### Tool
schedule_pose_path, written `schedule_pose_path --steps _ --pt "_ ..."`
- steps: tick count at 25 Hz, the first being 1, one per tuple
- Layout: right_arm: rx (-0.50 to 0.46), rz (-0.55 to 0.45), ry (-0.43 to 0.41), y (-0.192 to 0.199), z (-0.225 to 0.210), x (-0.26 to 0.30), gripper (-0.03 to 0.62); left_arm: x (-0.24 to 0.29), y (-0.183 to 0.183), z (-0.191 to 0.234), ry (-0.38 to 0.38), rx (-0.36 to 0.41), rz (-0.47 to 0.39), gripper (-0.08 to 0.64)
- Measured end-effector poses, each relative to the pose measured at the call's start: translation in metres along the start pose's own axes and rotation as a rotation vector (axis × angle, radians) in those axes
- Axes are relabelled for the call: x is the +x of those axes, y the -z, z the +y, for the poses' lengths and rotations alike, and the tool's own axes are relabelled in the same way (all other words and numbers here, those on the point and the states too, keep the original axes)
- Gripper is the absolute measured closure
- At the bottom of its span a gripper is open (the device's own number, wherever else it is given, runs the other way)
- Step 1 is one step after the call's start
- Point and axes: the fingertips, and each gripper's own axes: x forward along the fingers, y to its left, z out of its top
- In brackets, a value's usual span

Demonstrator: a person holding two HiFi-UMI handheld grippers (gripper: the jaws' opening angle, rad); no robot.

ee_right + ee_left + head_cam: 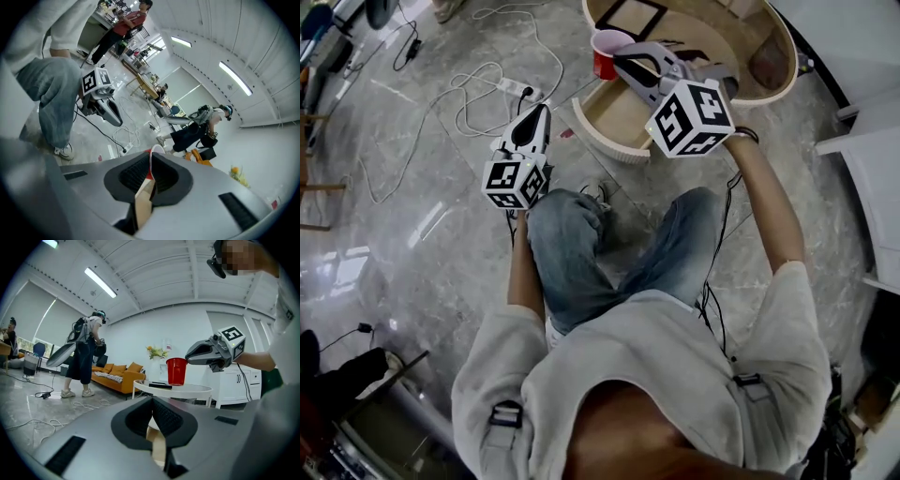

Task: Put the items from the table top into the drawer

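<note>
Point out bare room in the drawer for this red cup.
The drawer floor looks bare from its curved front wall up to the right gripper, shut on the red cup by its rim. The table top behind is tighter: a black frame lies there.

Your head camera looks steeply down at the floor (412, 244) and table (780, 92). The left gripper (538, 112) camera looks level toward that table; the right gripper (620, 62) camera tilts floorward. Each sees the other gripper.
</note>
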Motion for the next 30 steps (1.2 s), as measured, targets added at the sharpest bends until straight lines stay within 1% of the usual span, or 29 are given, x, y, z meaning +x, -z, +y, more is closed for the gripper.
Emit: schedule_pose_path --steps 2,5,8,11,13,16,19,21,23,26,30 --pt "-0.018 -0.042 -0.036 -0.018 0.016 0.014 0.555 -0.004 0.001 0.004 -0.016 -0.011 -0.004 0.545" --pt "-0.039 -0.071 -0.086 -0.033 0.043 0.034 0.555 -0.004 0.000 0.008 -0.031 -0.017 -0.006 0.545" --pt "-0.030 -0.088 -0.128 -0.034 0.070 0.051 0.555 -0.001 0.006 0.012 -0.033 -0.028 -0.003 0.545" --pt "-0.001 -0.083 -0.175 -0.024 0.097 0.065 0.555 -0.002 0.017 0.020 -0.044 -0.033 0.012 0.545" --pt "0.018 -0.064 -0.200 -0.012 0.113 0.075 0.555 -0.002 0.021 0.023 -0.050 -0.036 0.019 0.545" --pt "0.064 -0.020 -0.227 0.015 0.134 0.092 0.555 0.001 0.029 0.022 -0.032 -0.039 0.033 0.545" --pt "0.127 0.048 -0.246 0.048 0.149 0.107 0.555 0.005 0.035 0.025 -0.018 -0.056 0.037 0.545" --pt "0.150 0.093 -0.251 0.074 0.159 0.117 0.555 0.008 0.038 0.028 -0.014 -0.073 0.036 0.545" --pt "0.153 0.131 -0.247 0.095 0.167 0.127 0.555 0.012 0.041 0.030 -0.007 -0.082 0.039 0.545" --pt "0.128 0.169 -0.248 0.121 0.182 0.146 0.555 0.016 0.045 0.032 -0.001 -0.080 0.047 0.545" --pt "0.135 0.219 -0.294 0.150 0.203 0.175 0.555 0.020 0.052 0.034 0.003 -0.089 0.060 0.545"
